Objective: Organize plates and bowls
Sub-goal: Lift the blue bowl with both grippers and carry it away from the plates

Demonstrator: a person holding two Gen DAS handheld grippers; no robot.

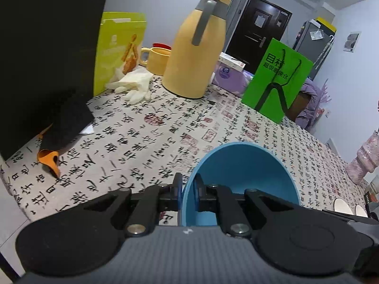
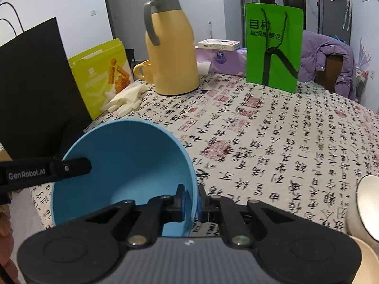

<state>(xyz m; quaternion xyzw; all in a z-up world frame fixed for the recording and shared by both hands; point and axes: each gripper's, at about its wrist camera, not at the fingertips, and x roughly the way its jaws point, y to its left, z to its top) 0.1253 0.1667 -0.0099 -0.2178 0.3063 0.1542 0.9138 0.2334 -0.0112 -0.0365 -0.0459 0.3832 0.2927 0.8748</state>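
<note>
A blue bowl (image 1: 248, 172) hangs tilted over the calligraphy-print tablecloth (image 1: 146, 127), held by both grippers. My left gripper (image 1: 188, 184) is shut on the bowl's left rim, one pad outside the wall and one inside. In the right wrist view the same blue bowl (image 2: 128, 156) fills the lower left, and my right gripper (image 2: 190, 196) is shut on its right rim. The left gripper's finger (image 2: 71, 166) shows there on the opposite rim. A white bowl (image 2: 369, 203) lies at the right edge, above a beige dish (image 2: 364, 260).
At the back stand a yellow thermos jug (image 2: 170, 47), a green paper bag (image 2: 272, 47), a yellow mug (image 2: 144, 71) and a purple tissue pack (image 2: 220, 59). A black bag (image 2: 35, 82), a lime bag (image 2: 101, 73) and white gloves (image 2: 123, 101) line the left side.
</note>
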